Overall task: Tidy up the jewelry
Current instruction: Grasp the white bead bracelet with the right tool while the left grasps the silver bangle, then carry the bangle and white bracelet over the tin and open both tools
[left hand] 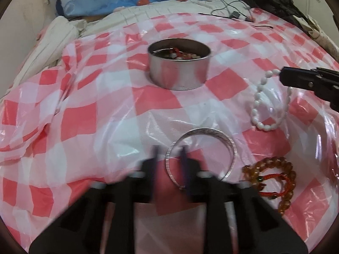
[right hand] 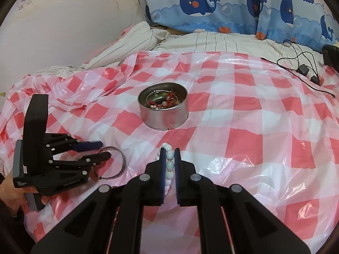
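A round metal tin [left hand: 180, 72] [right hand: 163, 118] stands mid-sheet with several beaded pieces inside. My right gripper [right hand: 169, 150] [left hand: 282, 75] is shut on a white bead bracelet [right hand: 170, 165] [left hand: 257, 97], whose loop hangs down toward the sheet, right of the tin. A silver bangle [left hand: 231, 144] [right hand: 124, 163] lies flat in front of the tin. My left gripper [left hand: 169, 150] [right hand: 106, 148] is low over it with blurred fingers apart, straddling the bangle's near-left rim. An amber bead bracelet [left hand: 284, 165] with red cord lies right of the bangle.
A crinkled red-and-white checked plastic sheet [right hand: 243, 127] covers the bed. Whale-print pillows [right hand: 201, 6] line the back, with black cables [right hand: 303, 67] at the far right. A dark bag [left hand: 275, 4] sits at the far right corner. A hand [right hand: 10, 190] holds the left gripper.
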Motion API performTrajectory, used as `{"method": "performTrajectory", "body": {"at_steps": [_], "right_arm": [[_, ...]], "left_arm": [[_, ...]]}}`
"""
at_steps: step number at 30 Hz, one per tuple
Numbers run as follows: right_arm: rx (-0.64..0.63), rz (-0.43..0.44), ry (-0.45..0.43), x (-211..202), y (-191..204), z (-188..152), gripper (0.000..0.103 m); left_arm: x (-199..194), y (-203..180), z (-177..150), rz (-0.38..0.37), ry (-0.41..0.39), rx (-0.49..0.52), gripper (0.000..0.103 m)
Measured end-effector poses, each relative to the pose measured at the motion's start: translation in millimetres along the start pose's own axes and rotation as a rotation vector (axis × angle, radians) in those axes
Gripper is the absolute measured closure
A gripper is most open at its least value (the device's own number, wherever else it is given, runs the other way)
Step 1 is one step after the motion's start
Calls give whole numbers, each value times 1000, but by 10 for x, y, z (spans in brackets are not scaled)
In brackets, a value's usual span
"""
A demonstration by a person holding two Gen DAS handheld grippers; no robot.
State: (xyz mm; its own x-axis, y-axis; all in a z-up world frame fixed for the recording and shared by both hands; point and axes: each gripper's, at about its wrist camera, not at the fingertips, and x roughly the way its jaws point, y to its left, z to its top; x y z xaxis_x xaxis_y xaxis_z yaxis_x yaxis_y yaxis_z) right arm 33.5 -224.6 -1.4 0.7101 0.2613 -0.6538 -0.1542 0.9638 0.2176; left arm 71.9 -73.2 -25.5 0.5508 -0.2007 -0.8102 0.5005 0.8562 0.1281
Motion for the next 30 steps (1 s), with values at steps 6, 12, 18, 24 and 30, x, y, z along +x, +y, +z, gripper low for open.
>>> {"method": "performTrajectory", "body": {"at_steps": [6, 12, 18, 24, 30], "right_arm": [[25, 29, -29, -54, -31, 16, 95], [20, 34, -39, -73, -5, 26, 95], [22, 43, -63, -126, -3, 42, 95], [11, 54, -76, -141, 8, 49, 95], [3, 63, -88, -162, 23, 58, 95]], "left_arm": [[-191, 59, 60, -55, -88, -50, 99], [-177, 76, 66, -35, -89, -53, 99], [-195, 68, 68, -21, -95, -48, 99], [-215, 58, 73, -8, -99, -36, 99], [-256, 61, 90, -10, -110, -33, 99]]}}
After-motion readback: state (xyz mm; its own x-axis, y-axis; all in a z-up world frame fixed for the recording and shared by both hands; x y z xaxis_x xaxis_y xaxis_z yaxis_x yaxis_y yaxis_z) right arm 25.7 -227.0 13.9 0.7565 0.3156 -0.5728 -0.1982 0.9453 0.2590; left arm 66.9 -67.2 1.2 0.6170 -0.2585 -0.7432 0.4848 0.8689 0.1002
